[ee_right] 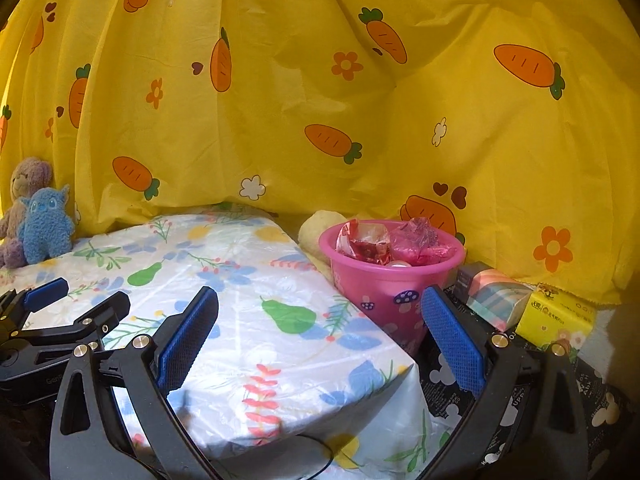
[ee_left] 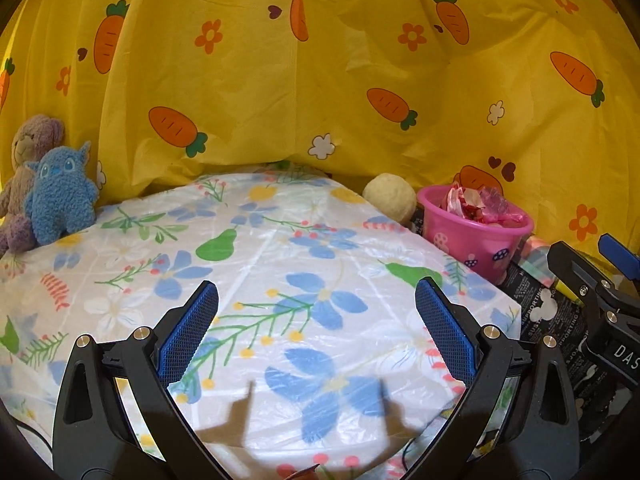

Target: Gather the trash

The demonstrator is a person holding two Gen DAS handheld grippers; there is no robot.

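Observation:
A pink bin point(ee_left: 472, 240) point(ee_right: 384, 292) stands off the table's right edge, filled with crumpled red and pink wrappers point(ee_right: 384, 242). My left gripper point(ee_left: 316, 320) is open and empty over the flower-print table point(ee_left: 256, 264). My right gripper point(ee_right: 320, 324) is open and empty above the table's right corner point(ee_right: 280, 360), just in front of the bin. The right gripper also shows at the right edge of the left wrist view point(ee_left: 600, 280), and the left gripper shows at the left of the right wrist view point(ee_right: 60, 312).
A blue plush point(ee_left: 60, 196) and a brown bear point(ee_left: 28, 152) sit at the table's far left. A cream ball point(ee_left: 390, 198) lies behind the bin. A pastel box point(ee_right: 496, 296) and yellow tissue pack point(ee_right: 556, 316) lie right of it. A yellow carrot curtain point(ee_left: 320, 72) hangs behind.

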